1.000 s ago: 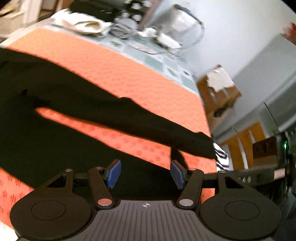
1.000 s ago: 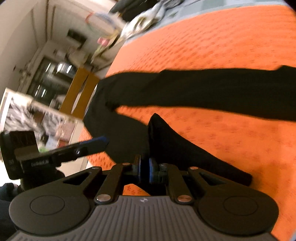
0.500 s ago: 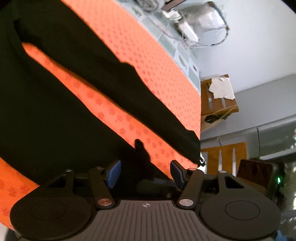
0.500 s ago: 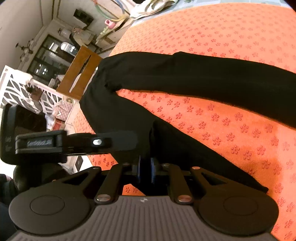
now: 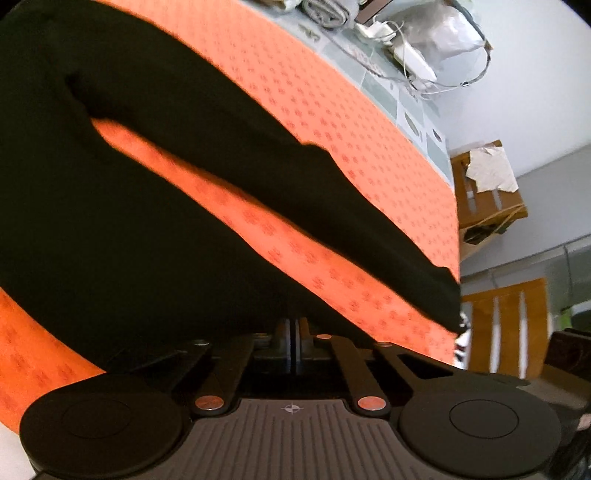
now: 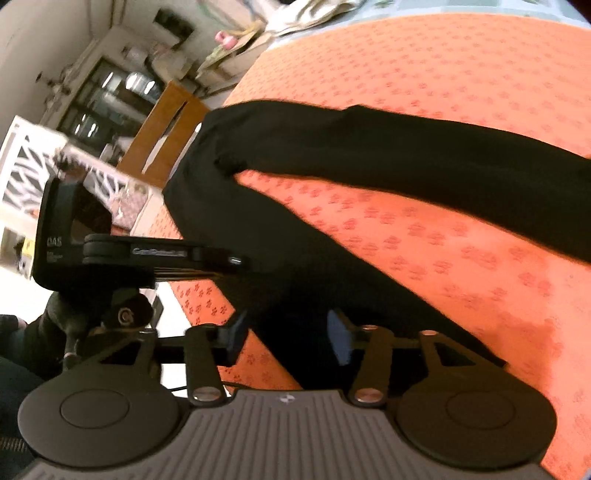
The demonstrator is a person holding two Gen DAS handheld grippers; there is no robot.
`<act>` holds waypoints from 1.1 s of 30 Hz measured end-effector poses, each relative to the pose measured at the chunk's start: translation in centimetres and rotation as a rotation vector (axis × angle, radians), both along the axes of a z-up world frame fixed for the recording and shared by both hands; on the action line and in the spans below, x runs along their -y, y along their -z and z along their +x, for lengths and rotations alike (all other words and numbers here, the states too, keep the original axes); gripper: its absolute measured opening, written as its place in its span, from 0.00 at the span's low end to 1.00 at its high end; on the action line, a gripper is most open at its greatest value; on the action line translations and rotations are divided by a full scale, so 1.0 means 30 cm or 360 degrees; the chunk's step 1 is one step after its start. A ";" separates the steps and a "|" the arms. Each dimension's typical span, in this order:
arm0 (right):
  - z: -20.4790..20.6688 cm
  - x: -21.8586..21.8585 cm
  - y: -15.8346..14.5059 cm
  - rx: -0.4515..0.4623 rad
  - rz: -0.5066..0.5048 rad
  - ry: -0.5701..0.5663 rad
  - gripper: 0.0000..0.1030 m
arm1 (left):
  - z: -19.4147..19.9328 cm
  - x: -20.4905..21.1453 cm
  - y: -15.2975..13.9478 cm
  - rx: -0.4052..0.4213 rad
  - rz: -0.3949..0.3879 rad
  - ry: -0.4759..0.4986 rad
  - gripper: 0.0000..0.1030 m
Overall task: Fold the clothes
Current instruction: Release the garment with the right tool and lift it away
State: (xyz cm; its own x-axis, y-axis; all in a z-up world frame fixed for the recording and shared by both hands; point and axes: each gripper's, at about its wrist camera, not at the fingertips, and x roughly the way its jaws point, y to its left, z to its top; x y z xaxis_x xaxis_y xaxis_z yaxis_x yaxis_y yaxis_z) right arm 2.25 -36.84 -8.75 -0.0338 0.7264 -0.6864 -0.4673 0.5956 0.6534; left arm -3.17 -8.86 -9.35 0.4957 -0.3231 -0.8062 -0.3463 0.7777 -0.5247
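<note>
Black trousers [image 5: 110, 221] lie spread on an orange patterned tablecloth [image 5: 332, 122], the two legs parted in a V. My left gripper [image 5: 294, 338] is shut, its fingers pressed together on the edge of the near leg. In the right wrist view the same trousers [image 6: 406, 155] run from the waist at the left out to the right. My right gripper [image 6: 288, 338] stands open, its blue pads [image 6: 341, 341] either side of the near leg's black fabric without pinching it. The left gripper's body [image 6: 147, 254] shows at the left of that view.
Folded cloths [image 5: 328, 11], cables and a plastic bag [image 5: 443, 37] crowd the table's far end. Wooden chairs [image 5: 487, 192] stand past the right edge. A wooden chair [image 6: 166, 125] and a white lattice panel [image 6: 22, 173] stand beyond the waist end.
My left gripper came down onto the near leg and went from open to shut. My right gripper went from shut on the black fabric to open, letting it go.
</note>
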 end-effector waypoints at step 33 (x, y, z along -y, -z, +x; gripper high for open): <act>-0.041 0.375 0.018 -0.0076 -0.0259 0.0532 0.62 | -0.016 0.165 0.025 0.0213 0.0349 0.0458 0.08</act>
